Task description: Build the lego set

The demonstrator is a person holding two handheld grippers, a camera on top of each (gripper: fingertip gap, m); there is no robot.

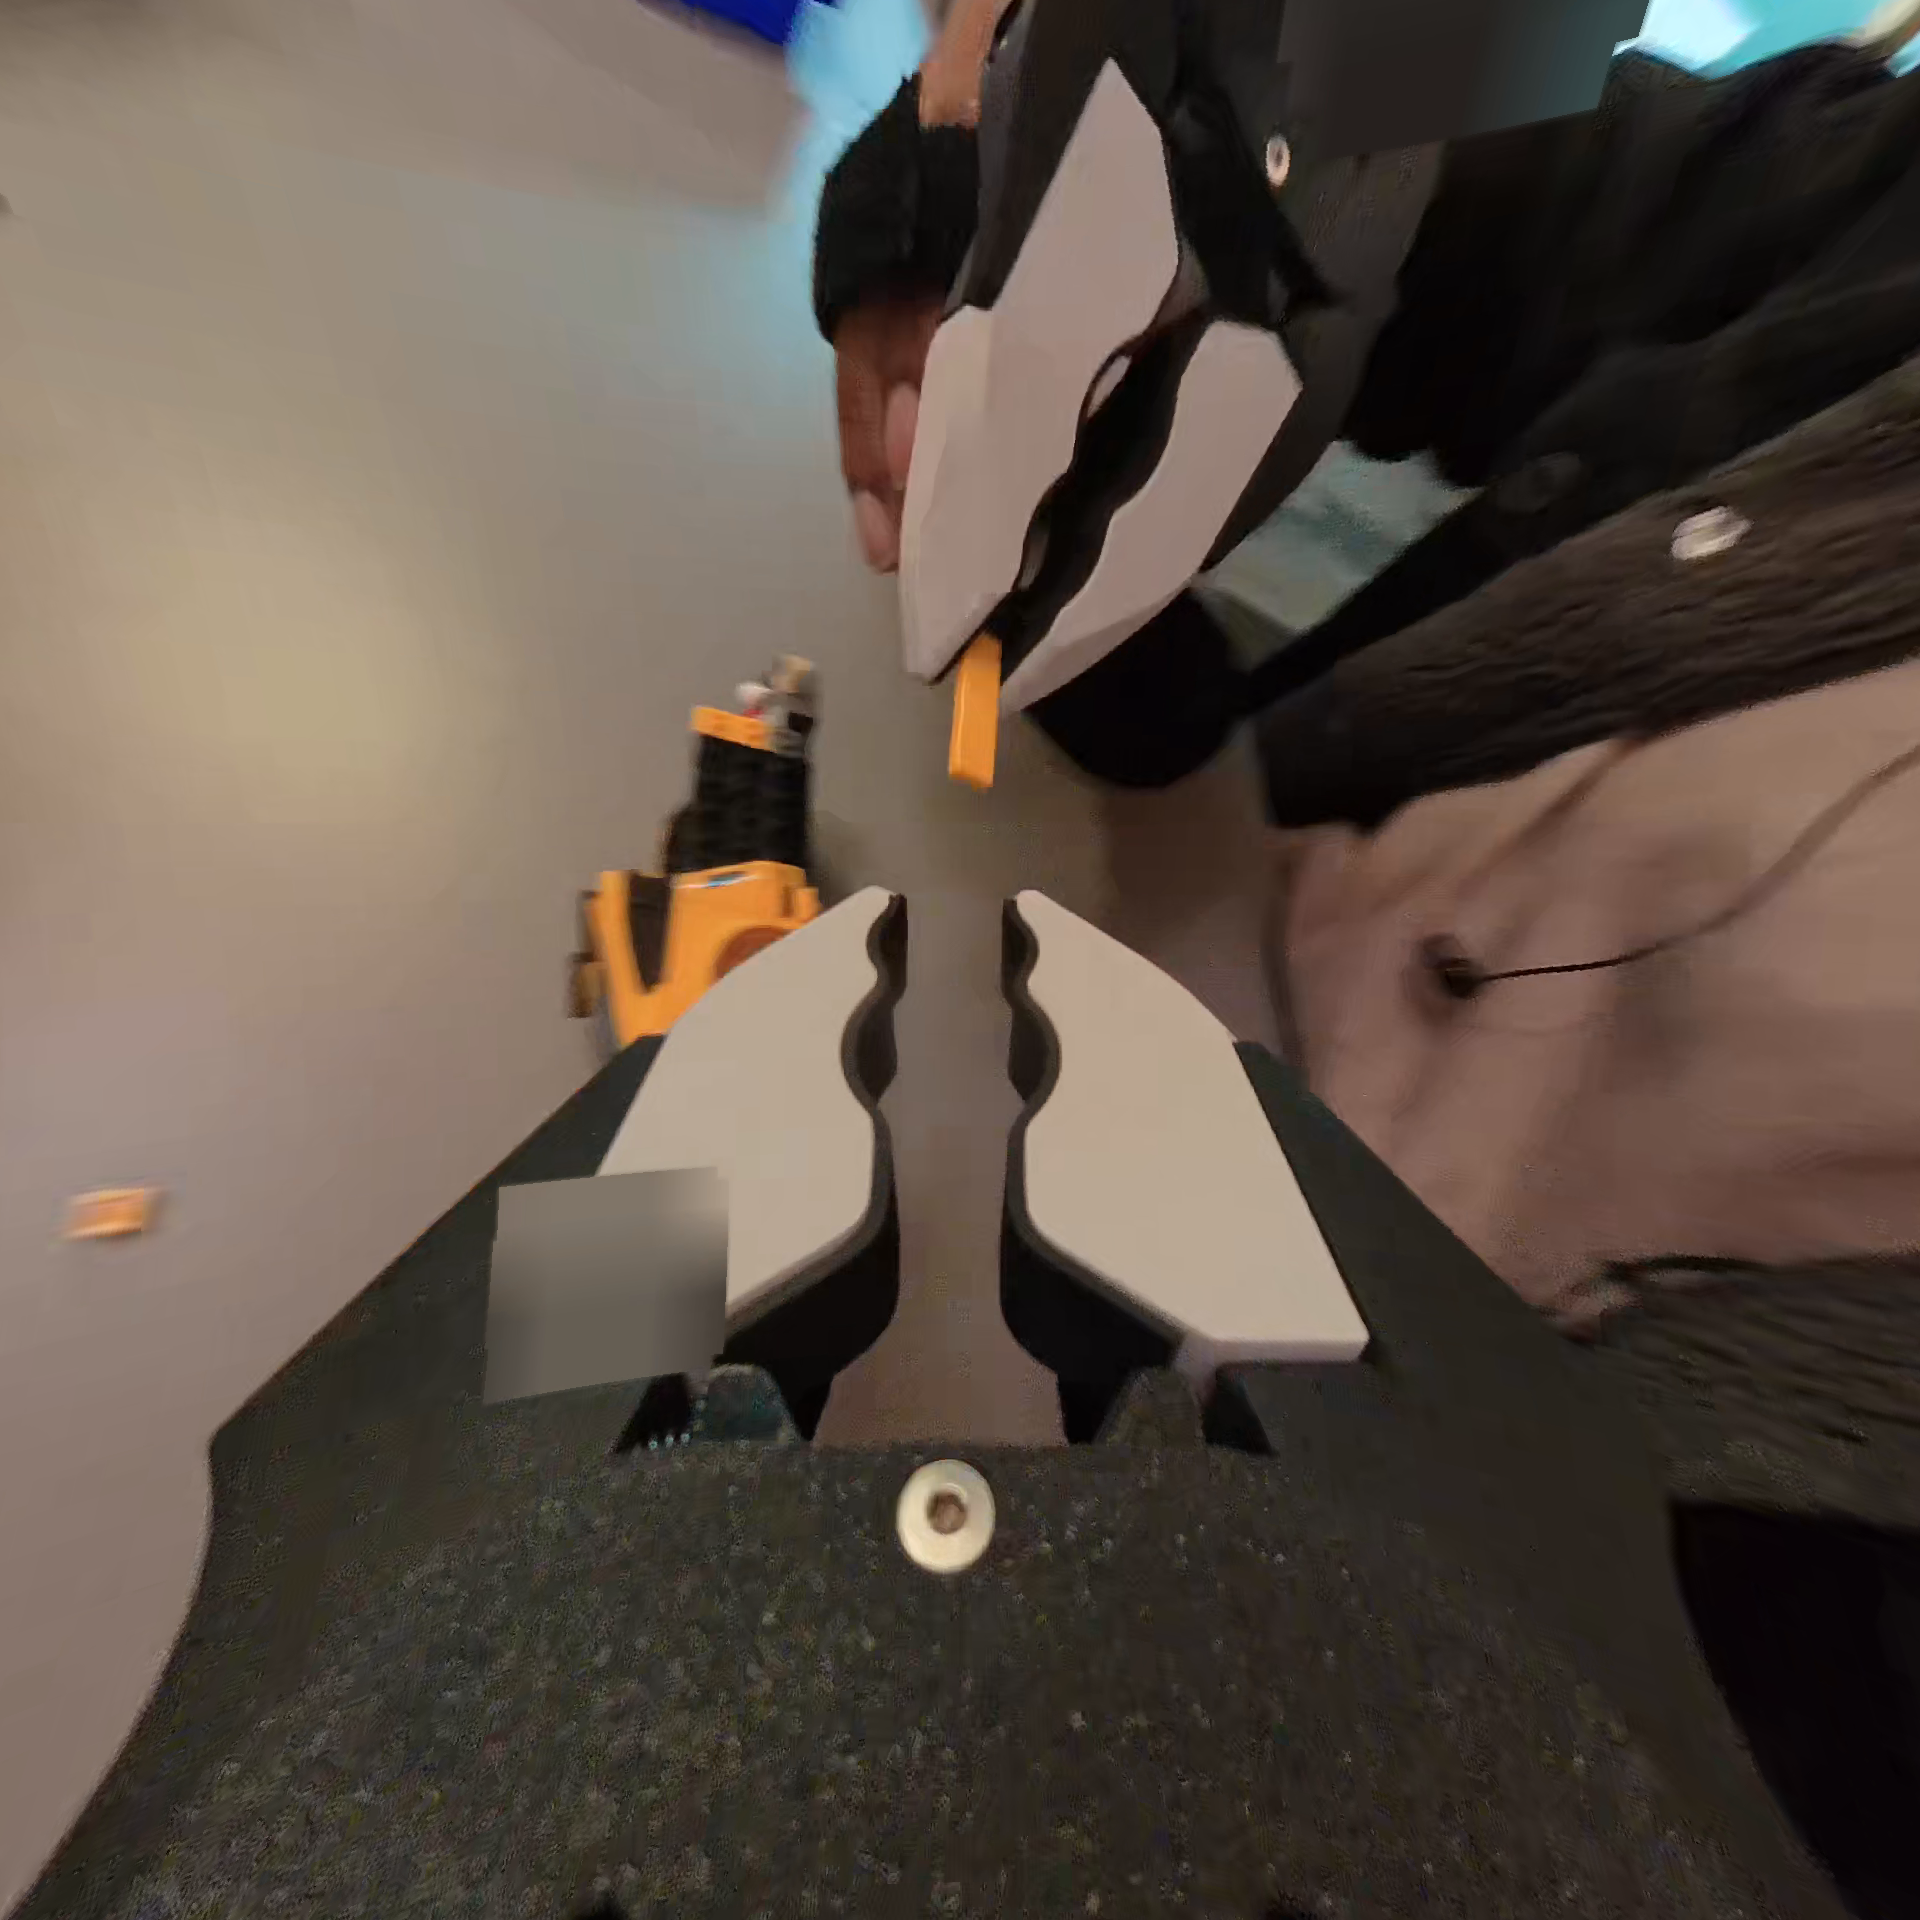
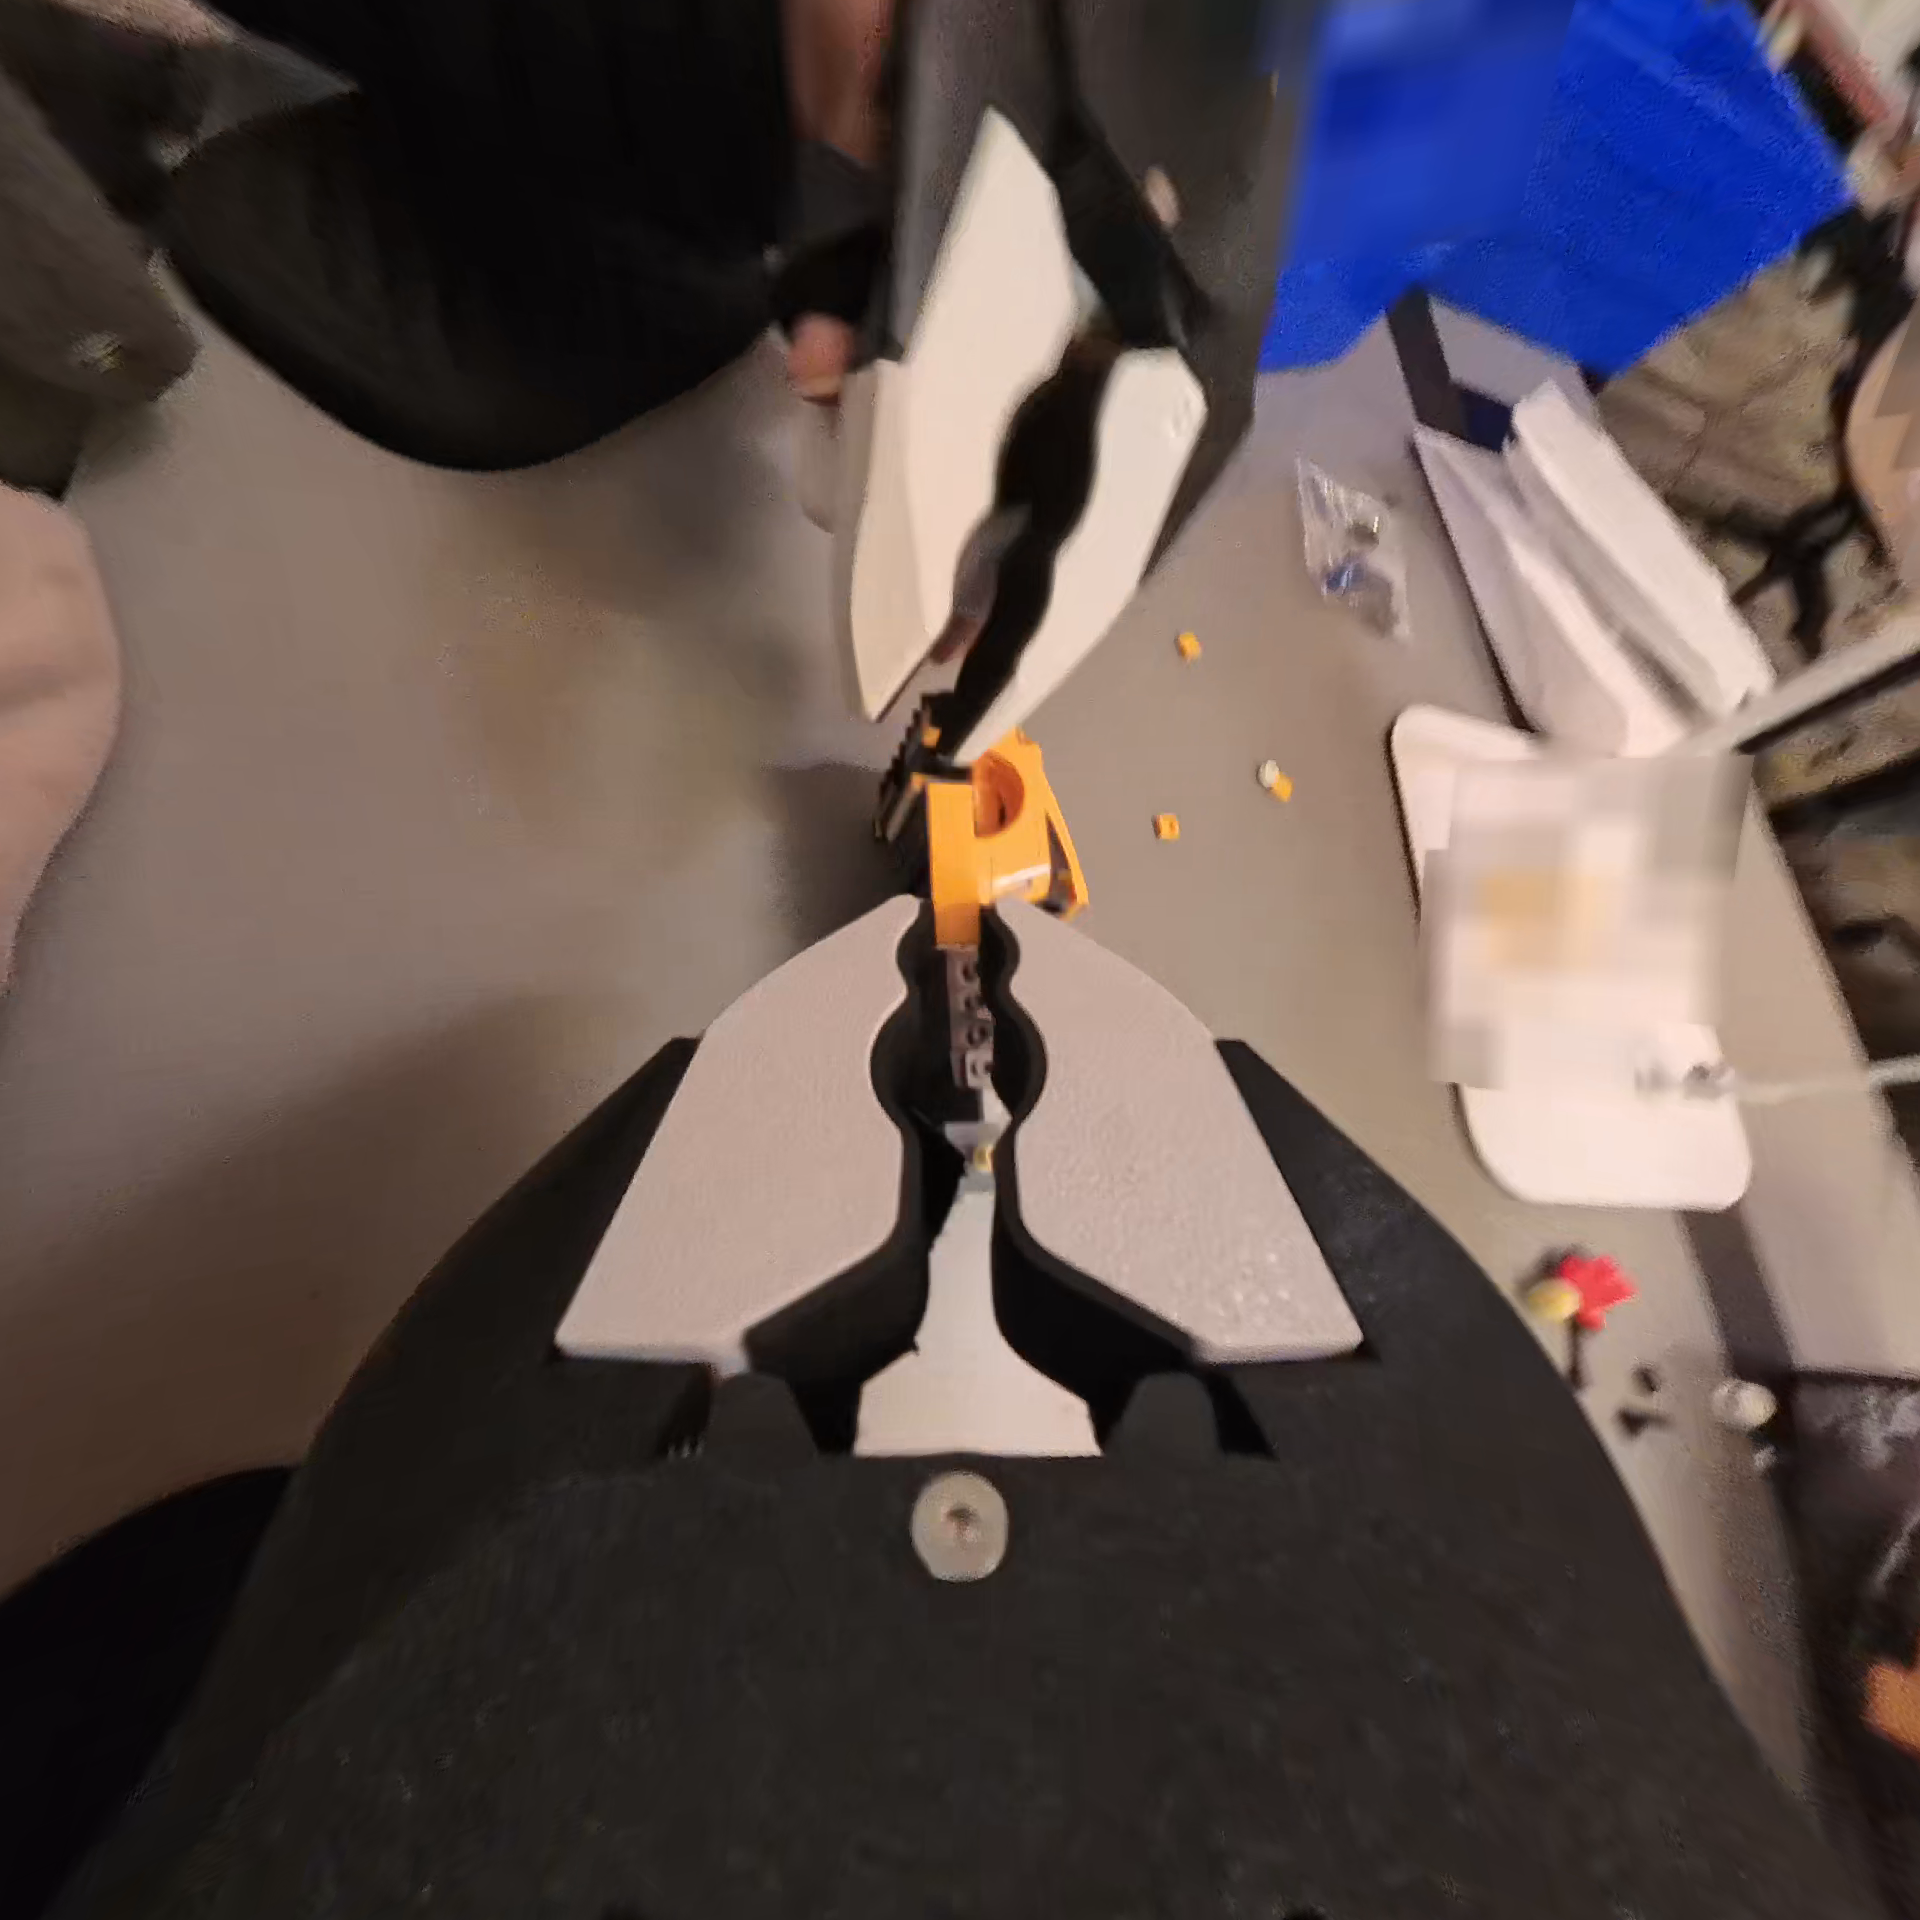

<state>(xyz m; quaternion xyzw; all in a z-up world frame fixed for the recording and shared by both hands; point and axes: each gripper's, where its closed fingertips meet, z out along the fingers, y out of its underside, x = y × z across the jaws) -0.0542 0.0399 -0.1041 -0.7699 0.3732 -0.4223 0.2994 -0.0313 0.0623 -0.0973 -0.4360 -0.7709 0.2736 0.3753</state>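
Orange strip (image 1: 975,717) sits pinched in your right gripper (image 2: 961,914), above the worktop (image 1: 312,623). Your left gripper (image 1: 954,914) has its jaws spread and empty, close beside the orange-and-black brick model (image 1: 717,894), with small orange pieces (image 2: 1166,825) scattered farther right.

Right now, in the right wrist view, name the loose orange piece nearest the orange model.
The lowest piece, just right of the orange model; the pale-topped piece and top piece lie farther.

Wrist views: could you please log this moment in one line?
left gripper open, empty | right gripper shut on orange piece | orange-black model nearby
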